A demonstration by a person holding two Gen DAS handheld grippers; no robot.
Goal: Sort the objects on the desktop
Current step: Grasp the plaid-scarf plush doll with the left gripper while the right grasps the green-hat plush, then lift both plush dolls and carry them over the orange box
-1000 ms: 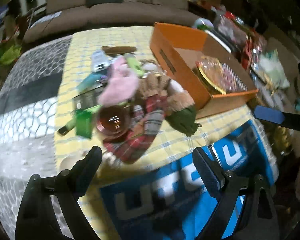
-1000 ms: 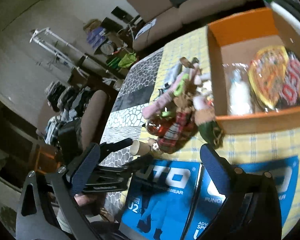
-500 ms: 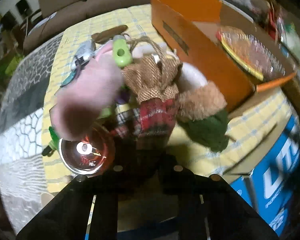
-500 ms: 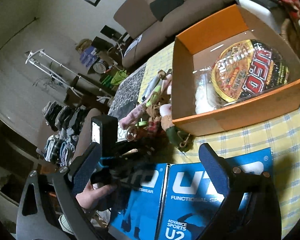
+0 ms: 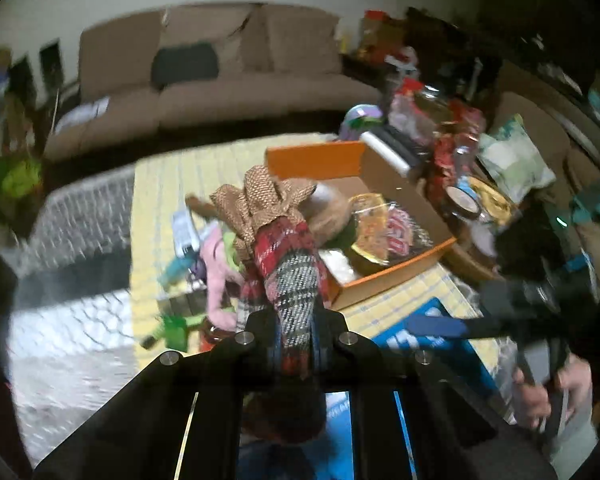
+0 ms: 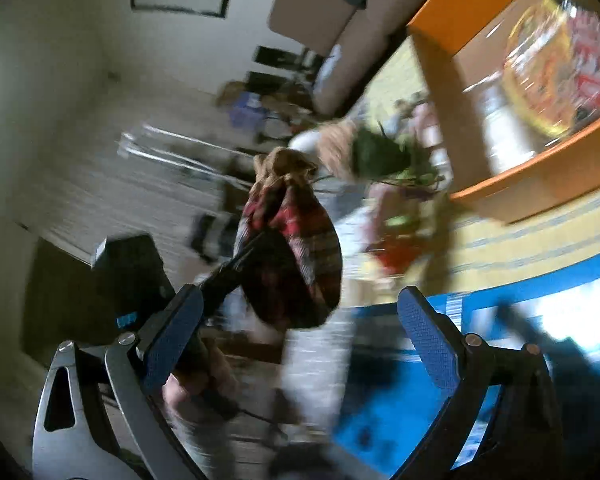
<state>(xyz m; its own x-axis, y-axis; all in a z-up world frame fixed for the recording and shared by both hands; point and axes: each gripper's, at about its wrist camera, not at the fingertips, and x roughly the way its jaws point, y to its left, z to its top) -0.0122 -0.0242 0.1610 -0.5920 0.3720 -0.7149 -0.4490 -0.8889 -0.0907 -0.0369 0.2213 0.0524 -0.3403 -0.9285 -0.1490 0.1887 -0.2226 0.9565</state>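
Plaid pouch (image 5: 296, 276) lifted above table edge

A yellow checked tablecloth (image 5: 160, 184) covers the table at frame centre, bearing an orange box (image 5: 396, 276), blue packaging (image 5: 456, 350) and a jumble of small items (image 5: 204, 264).

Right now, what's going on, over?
Left gripper just closed on plaid pouch, lifted. Right gripper open, empty. Orange box ahead; nothing between.
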